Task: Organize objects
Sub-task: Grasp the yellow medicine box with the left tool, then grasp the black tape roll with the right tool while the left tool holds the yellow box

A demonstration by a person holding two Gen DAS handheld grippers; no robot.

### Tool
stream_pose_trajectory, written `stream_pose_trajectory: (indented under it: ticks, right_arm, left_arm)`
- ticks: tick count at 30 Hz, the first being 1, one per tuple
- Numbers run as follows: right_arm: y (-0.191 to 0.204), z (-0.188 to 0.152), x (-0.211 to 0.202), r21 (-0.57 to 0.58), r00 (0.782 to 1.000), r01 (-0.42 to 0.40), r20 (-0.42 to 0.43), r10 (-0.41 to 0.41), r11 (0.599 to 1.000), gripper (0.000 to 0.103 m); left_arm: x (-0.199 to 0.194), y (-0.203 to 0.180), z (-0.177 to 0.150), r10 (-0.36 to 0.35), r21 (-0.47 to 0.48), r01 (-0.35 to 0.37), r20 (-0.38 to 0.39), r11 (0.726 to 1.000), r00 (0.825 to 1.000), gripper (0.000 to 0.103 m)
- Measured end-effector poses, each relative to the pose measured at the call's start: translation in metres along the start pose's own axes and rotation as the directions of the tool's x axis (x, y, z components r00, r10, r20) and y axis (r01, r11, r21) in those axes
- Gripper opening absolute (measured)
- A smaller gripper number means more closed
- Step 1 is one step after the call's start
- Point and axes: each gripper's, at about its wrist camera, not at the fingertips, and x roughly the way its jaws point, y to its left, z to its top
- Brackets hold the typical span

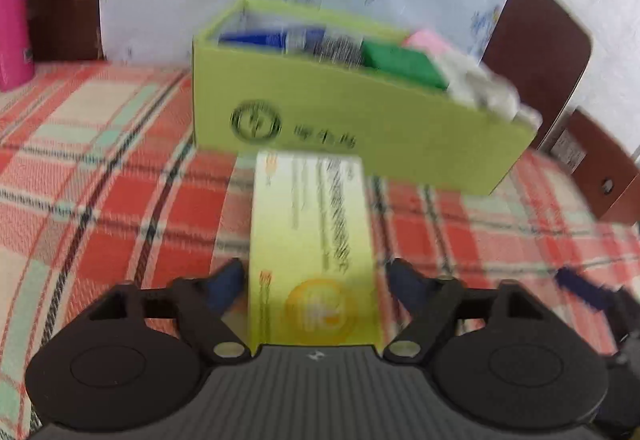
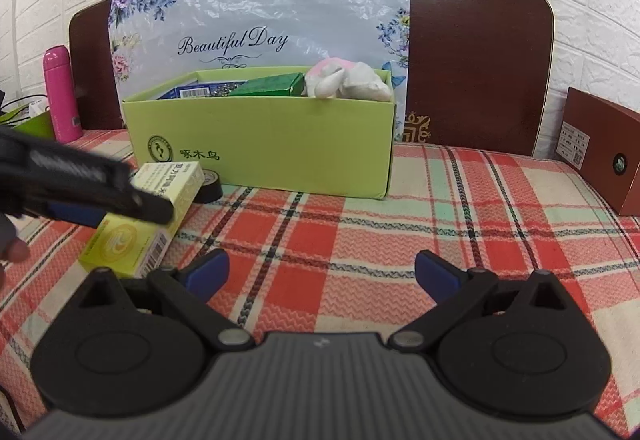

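Two grippers: both in view over a plaid-covered table, one working, one waiting.
Tablecloth point(image 2: 360, 224): red, cream and mint checks, covering the whole work surface.
Floral bag point(image 2: 256, 19): printed "Beautiful Day", propped against the dark headboard behind everything.
Green box point(image 2: 260, 143): open-topped carton standing on the cloth in front of the bag. It already holds blue point(image 2: 188, 91) and green point(image 2: 272, 85) packets on the left and white bundles point(image 2: 352, 81) at the right end.
Yellow carton point(image 1: 312, 240): a pale medicine-type box lying between the blue pads of the left gripper point(image 1: 316, 276). From the right wrist view it sits near the green box's front left corner, at or just above the cloth; I cannot tell which.
Left gripper state: the pads flank the carton's long sides, but with the blur I cannot tell whether they press on it or only bracket it.
Right gripper point(image 2: 322, 274): jaws spread wide, nothing between them, hanging over bare cloth well right of the carton.
Black tape roll point(image 2: 210, 187): small, on the cloth touching or just beside the green box's front wall, behind the carton.
Step in hand: judged as picking up the yellow carton for the green box.
Next move calls for: a firm pinch, a lift clear of the front wall, then a drop into the free space among the packets, steering wide of the tape roll.
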Motion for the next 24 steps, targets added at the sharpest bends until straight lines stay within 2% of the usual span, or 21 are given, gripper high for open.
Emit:
stream_pose_trajectory:
  ticks: [1,2,6,10,14,17,18,19,20,24]
  right_arm:
    - [0.000,0.001,0.001,-0.006,1.000,0.001,0.002,-0.001,1.000,0.101]
    - [0.001,0.003,0.001,-0.014,1.000,-0.002,0.003,0.002,1.000,0.099]
    - [0.014,0.014,0.014,-0.063,0.999,-0.044,-0.005,0.043,0.997,0.086]
    - [0.040,0.029,0.037,-0.129,0.994,-0.112,-0.001,0.113,0.985,0.071]
    - [0.062,0.047,0.070,-0.162,0.982,-0.190,-0.020,0.189,0.968,0.066]
    - [0.076,0.053,0.096,-0.188,0.978,-0.209,-0.059,0.201,0.960,0.062]
    - [0.078,0.053,0.102,-0.191,0.976,-0.215,-0.070,0.205,0.958,0.057]
    - [0.080,0.053,0.106,-0.187,0.970,-0.240,-0.087,0.227,0.953,0.034]
    - [0.080,0.052,0.104,-0.188,0.966,-0.256,-0.093,0.242,0.948,0.034]
    - [0.067,0.046,0.081,-0.178,0.985,-0.171,-0.061,0.163,0.969,0.033]
  left_arm:
    - [-0.005,0.002,-0.003,-0.012,0.010,0.012,0.015,1.000,1.000,0.070]
    - [-0.011,0.005,-0.006,-0.015,0.011,0.015,-0.004,1.000,1.000,0.070]
    - [-0.032,0.023,-0.024,0.039,0.007,-0.039,-0.009,0.999,0.999,0.070]
    - [-0.044,0.036,-0.033,0.041,-0.004,-0.041,-0.007,0.999,0.999,0.070]
    - [-0.044,0.033,-0.035,0.043,0.009,-0.043,-0.005,0.999,0.999,0.070]
    - [-0.041,0.031,-0.035,0.051,0.017,-0.050,-0.003,0.999,0.999,0.070]
    - [-0.041,0.030,-0.035,0.053,0.020,-0.053,-0.002,0.998,0.999,0.070]
    - [-0.041,0.030,-0.035,0.053,0.021,-0.053,-0.001,0.998,0.999,0.070]
    - [-0.041,0.030,-0.035,0.053,0.021,-0.053,0.000,0.998,0.999,0.070]
    - [-0.040,0.029,-0.035,0.065,0.029,-0.065,-0.003,0.997,0.998,0.070]
